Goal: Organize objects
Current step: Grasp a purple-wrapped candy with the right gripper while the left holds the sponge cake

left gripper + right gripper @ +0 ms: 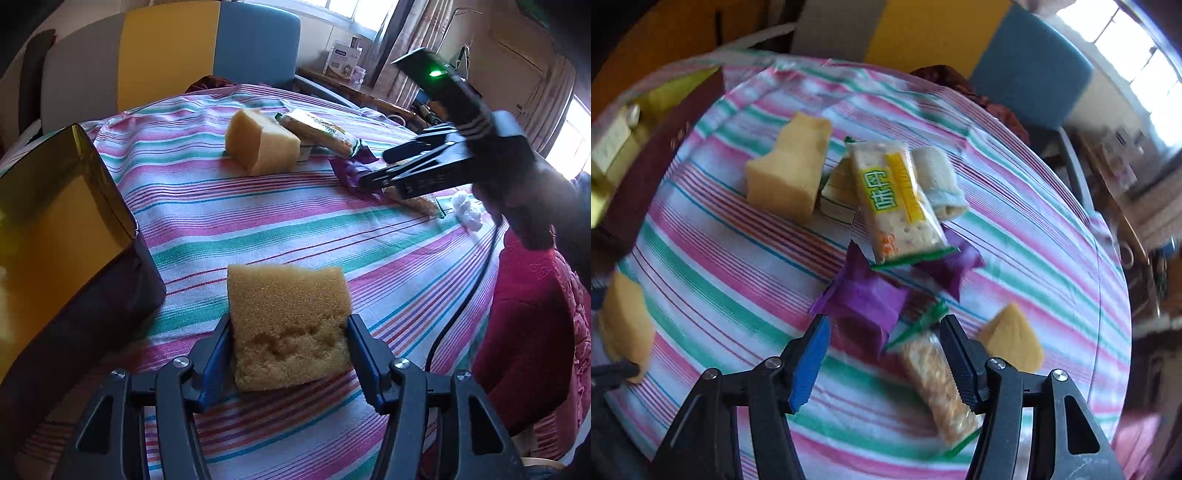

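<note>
Bright window point(1123, 40) daylight, fisheye-warped edges, motion blur in right view.

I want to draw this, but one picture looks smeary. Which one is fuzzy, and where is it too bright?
Right wrist view: smeared all over, even the purple wrapper; the window glares white. Left wrist view: sharp on the held sponge; the gold box shines with glare.
</note>
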The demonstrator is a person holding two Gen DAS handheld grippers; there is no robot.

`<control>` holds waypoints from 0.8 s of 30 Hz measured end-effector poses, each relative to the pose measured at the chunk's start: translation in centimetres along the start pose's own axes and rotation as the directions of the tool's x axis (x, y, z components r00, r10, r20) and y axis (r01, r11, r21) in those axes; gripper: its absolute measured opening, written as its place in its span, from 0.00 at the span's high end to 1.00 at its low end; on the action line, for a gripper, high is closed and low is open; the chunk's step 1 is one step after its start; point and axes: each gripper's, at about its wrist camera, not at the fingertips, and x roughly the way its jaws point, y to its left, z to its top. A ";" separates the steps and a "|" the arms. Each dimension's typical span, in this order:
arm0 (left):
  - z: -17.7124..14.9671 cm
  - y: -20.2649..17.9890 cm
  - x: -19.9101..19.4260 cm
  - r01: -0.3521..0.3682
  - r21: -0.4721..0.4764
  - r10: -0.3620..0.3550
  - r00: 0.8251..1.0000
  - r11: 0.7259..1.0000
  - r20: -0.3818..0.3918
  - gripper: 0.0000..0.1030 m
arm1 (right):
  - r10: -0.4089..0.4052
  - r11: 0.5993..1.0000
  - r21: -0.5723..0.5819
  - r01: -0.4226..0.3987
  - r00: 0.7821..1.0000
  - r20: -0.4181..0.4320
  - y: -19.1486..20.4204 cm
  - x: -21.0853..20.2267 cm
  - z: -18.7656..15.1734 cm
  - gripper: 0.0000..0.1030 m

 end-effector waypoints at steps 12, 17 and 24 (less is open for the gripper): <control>-0.1 -0.2 0.3 -0.014 0.010 0.014 1.000 1.000 0.005 0.41 | 0.148 0.980 0.130 -0.149 0.989 0.014 -0.9 2.6 0.9 0.70; -0.2 -0.4 0.2 -0.020 0.020 0.020 1.000 1.000 0.015 0.41 | 0.231 0.946 0.226 -0.233 0.972 0.036 0.9 1.4 -0.5 0.70; -0.4 -0.8 -1.5 -0.017 0.013 0.016 0.998 1.000 0.056 0.44 | 0.230 0.947 0.219 -0.237 0.971 0.058 3.5 0.8 -1.0 0.69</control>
